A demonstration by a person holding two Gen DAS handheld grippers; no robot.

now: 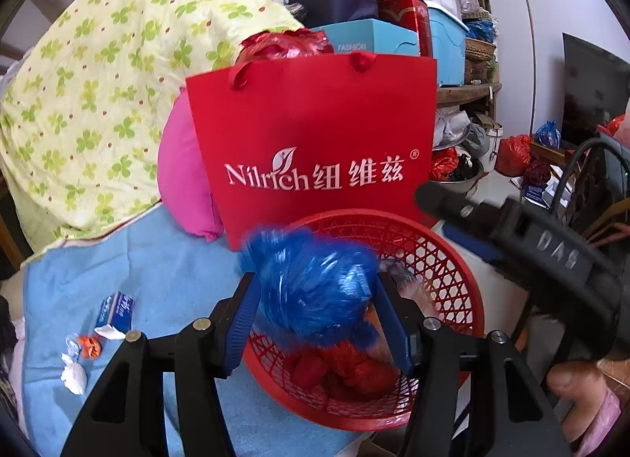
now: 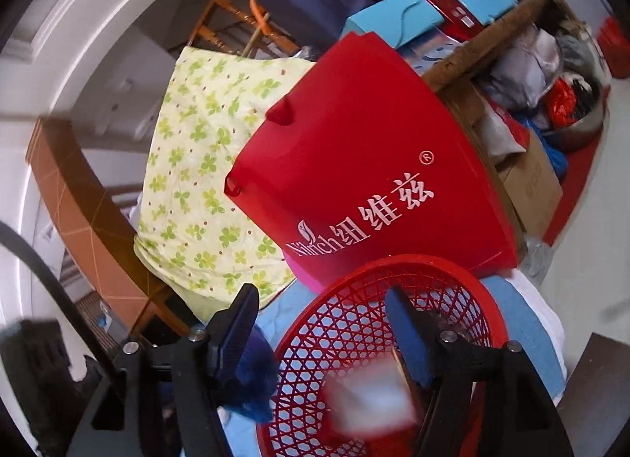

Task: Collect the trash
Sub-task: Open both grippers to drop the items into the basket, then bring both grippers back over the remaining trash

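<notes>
Left wrist view: the left gripper (image 1: 315,299) sits low centre over the red mesh basket (image 1: 453,260), and a crumpled blue plastic bag (image 1: 315,284) hangs blurred between its blue pads (image 1: 244,323). The jaws are spread; whether the pads still touch the bag I cannot tell. Red crumpled plastic (image 1: 346,370) already lies in the basket bottom. At lower left on the blue cloth (image 1: 165,268), more scraps wait: a small blue-and-white carton (image 1: 116,311), an orange wad (image 1: 89,346) and white tissue (image 1: 74,377). Behind the basket stands the red Nilrich bag (image 1: 315,134), upper centre.

Right wrist view: the right gripper (image 2: 319,319) sits at the bottom, jaws spread wide over the same basket (image 2: 393,264). A blurred white-and-red packet (image 2: 370,398) shows below them inside the basket rim, not pinched. The blue bag (image 2: 252,378) peeks in at lower left, beside the left finger.
</notes>
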